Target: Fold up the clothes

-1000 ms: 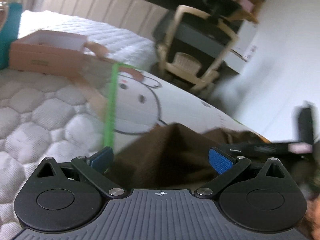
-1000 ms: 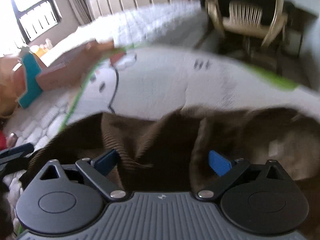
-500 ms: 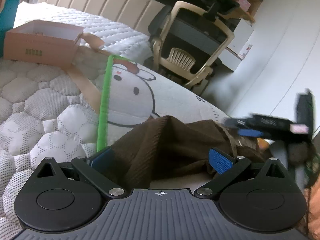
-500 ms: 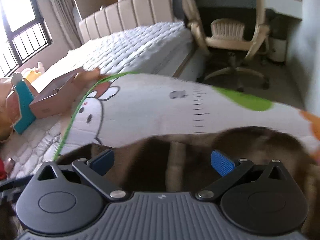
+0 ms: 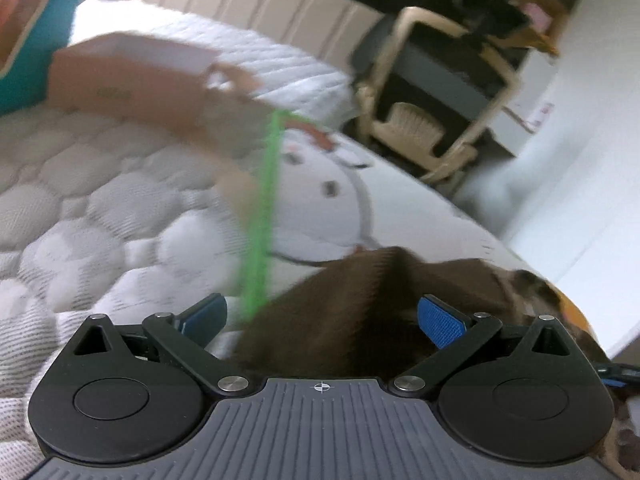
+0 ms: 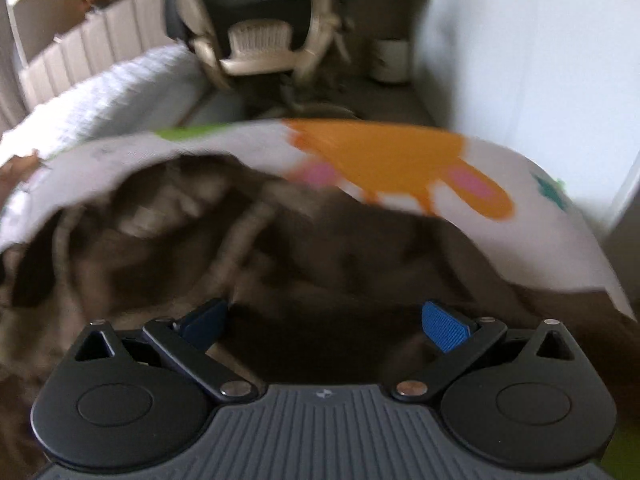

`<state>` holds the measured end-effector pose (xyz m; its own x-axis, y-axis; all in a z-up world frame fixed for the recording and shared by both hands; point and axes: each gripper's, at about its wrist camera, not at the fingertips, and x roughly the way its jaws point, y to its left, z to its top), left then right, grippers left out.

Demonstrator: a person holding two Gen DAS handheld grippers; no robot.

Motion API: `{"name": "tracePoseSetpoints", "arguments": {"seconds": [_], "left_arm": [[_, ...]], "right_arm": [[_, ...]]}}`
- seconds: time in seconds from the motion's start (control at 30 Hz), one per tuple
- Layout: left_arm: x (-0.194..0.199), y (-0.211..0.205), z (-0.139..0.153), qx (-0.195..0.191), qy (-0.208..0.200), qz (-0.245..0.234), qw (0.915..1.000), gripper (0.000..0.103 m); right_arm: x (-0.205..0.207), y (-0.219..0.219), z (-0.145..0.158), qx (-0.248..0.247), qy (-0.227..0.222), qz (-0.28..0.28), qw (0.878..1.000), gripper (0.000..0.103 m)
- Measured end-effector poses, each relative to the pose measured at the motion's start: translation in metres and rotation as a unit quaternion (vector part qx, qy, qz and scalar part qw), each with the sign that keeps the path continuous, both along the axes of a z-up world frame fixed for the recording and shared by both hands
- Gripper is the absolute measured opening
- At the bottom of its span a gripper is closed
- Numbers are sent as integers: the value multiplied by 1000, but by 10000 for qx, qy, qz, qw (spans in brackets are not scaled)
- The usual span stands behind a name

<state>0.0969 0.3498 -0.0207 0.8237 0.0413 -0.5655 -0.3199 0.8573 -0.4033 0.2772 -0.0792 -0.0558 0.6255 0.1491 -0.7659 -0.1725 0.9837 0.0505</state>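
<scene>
A bed with a white quilted mattress (image 5: 72, 208) fills the near left of the left wrist view, its padding stitched in a hexagon pattern. At its far edge stands a beige headboard (image 5: 256, 0) of upright padded panels. Beyond the bed's right edge is a cream-framed office chair (image 5: 436, 92) with a dark back and a slotted lumbar pad; the right wrist view shows the same chair (image 6: 260, 40) on a dark floor (image 6: 384, 100). A plain white wall (image 6: 532, 60) rises on the right. A small pale bin (image 6: 390, 60) sits by the wall's foot. Both views are motion-blurred and lit by soft daylight.
</scene>
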Motion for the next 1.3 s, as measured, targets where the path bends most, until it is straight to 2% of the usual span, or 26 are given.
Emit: {"name": "tracePoseSetpoints", "arguments": {"seconds": [0.13,0.27,0.3,0.4,0.5,0.6,0.67,0.7,0.8,0.97,1.1,1.3], "left_arm": [[-1,-35,19,-12,-282,-656,9974,103],[-1,-76,21,-362,-293,-1537,9870,103],[-2,-86,20,-429,-263,-1772,9829,103],[-4,-116,15,-413,-141,-2386,9701,103],[-7,-134,6,-332,-29,-2715,9618,103],[-4,-138,-7,-406,144,-2738,9608,103],[-2,-136,-15,-473,256,-2671,9622,103],[-1,-136,-18,-498,285,-2640,9628,103],[1,-137,-21,-498,270,-2632,9631,103],[-1,-136,-22,-490,239,-2634,9631,103],[-4,-136,-23,-455,202,-2653,9629,103],[-8,-135,-24,-442,188,-2678,9623,103]], "right_arm": [[5,-1,-1,-778,-409,-96,9961,103],[3,8,6,-1387,-845,-200,9865,103],[1,10,8,-1399,-903,-163,9859,103],[-4,1,19,-805,-772,-91,9937,103],[-15,-15,25,-239,-563,-243,9978,103],[-27,-36,22,891,37,-327,9955,103],[-35,-44,16,1608,488,-388,9850,103],[-38,-45,13,1813,623,-399,9806,103],[-43,-39,10,1730,610,-363,9824,103],[-27,-33,8,1602,515,-421,9848,103],[-6,-26,8,1305,259,-441,9901,103],[23,-16,1,592,-60,-540,9968,103]]}}
